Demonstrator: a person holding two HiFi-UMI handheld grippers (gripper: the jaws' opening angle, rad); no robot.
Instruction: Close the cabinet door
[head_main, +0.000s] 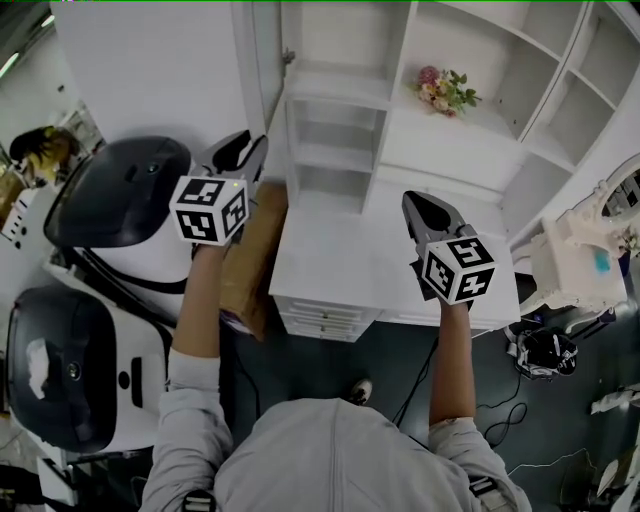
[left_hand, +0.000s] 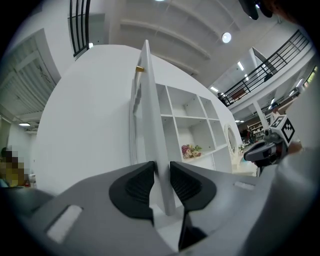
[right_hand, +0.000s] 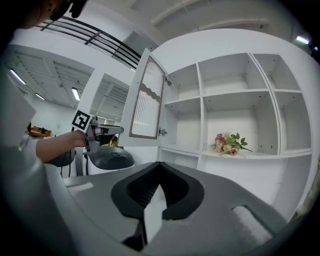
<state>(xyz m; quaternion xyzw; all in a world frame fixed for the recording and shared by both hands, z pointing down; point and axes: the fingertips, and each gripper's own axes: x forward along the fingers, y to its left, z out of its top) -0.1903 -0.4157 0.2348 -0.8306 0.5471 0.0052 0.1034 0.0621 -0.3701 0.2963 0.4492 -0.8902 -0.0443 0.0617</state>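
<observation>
White cabinet door (left_hand: 151, 125) stands swung out at the left of the shelves (left_hand: 192, 120). Your left gripper (left_hand: 161, 174) pinches its free edge, likely to swing it shut. Your right gripper (right_hand: 160, 169) hovers pressed together, empty.

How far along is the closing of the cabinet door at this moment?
Done: the left gripper has the edge of the white cabinet door with the ribbed glass panel between its jaws, pads against it. In hand: the door stands wide open from the white shelf cabinet. Left: swinging it shut and letting go. The right gripper, jaws together, holds nothing.
</observation>
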